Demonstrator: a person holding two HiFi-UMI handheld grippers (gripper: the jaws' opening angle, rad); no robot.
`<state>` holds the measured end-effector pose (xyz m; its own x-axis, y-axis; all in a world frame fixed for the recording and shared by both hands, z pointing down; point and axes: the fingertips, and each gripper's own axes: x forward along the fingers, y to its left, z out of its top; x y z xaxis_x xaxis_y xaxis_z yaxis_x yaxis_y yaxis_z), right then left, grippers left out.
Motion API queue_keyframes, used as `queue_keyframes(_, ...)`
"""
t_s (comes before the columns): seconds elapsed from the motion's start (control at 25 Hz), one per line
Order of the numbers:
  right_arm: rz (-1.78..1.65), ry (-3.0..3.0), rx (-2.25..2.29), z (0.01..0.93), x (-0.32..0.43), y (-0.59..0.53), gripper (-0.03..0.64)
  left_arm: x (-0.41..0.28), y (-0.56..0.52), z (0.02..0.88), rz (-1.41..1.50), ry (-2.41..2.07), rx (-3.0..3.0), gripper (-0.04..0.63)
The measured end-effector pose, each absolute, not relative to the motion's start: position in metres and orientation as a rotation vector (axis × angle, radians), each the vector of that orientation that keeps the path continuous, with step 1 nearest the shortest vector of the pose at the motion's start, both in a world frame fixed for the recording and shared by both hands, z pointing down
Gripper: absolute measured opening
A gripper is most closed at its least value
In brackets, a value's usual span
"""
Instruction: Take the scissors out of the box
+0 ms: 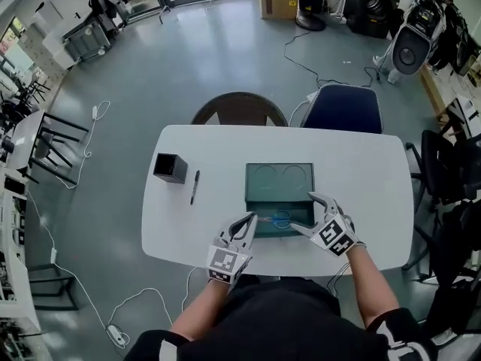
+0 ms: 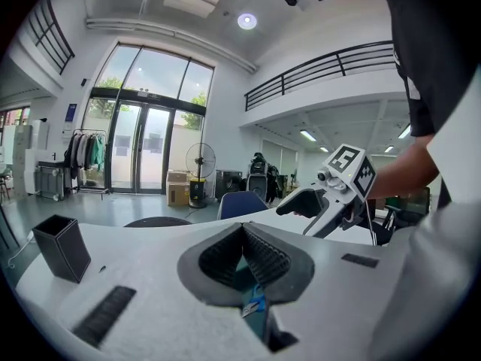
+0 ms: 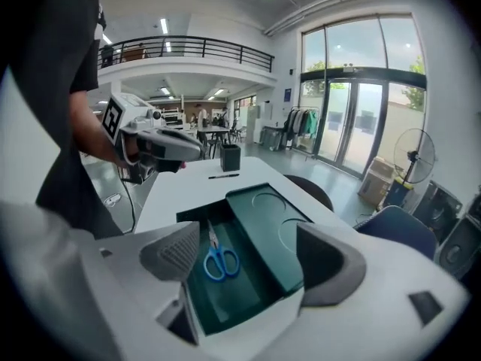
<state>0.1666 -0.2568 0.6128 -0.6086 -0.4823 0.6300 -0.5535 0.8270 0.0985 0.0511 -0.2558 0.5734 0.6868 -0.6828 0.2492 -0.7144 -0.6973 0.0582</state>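
A dark green box [image 1: 279,180] lies on the white table [image 1: 361,179], its lid pushed back so the near half stands uncovered. Blue-handled scissors [image 1: 282,219] lie flat inside it, blades pointing away from me in the right gripper view [image 3: 220,260]. My right gripper [image 1: 303,213] hangs just above the box's near right part, jaws wide open, the scissors showing below the gap [image 3: 252,258] and untouched. My left gripper [image 1: 250,220] is at the box's near left corner; its tips [image 2: 242,228] meet, with nothing seen between them.
A black square pen holder [image 1: 170,168] and a black pen [image 1: 195,186] sit on the table's left part. Two chairs [image 1: 239,110] [image 1: 342,109] stand at the far edge. Cables run over the floor.
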Motion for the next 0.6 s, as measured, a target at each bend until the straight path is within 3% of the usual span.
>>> queue_keyframes(0.32, 0.092, -2.232, 0.482, 0.657, 0.144, -0.251, 0.39, 0.036, -0.249, 0.588, 0.336, -1.208, 2.687, 0.012)
queue_keyframes(0.6, 0.076, -2.151, 0.33, 0.689, 0.125, -0.248, 0.307, 0.018, -0.249, 0.596, 0.347, -1.274, 2.632, 0.012)
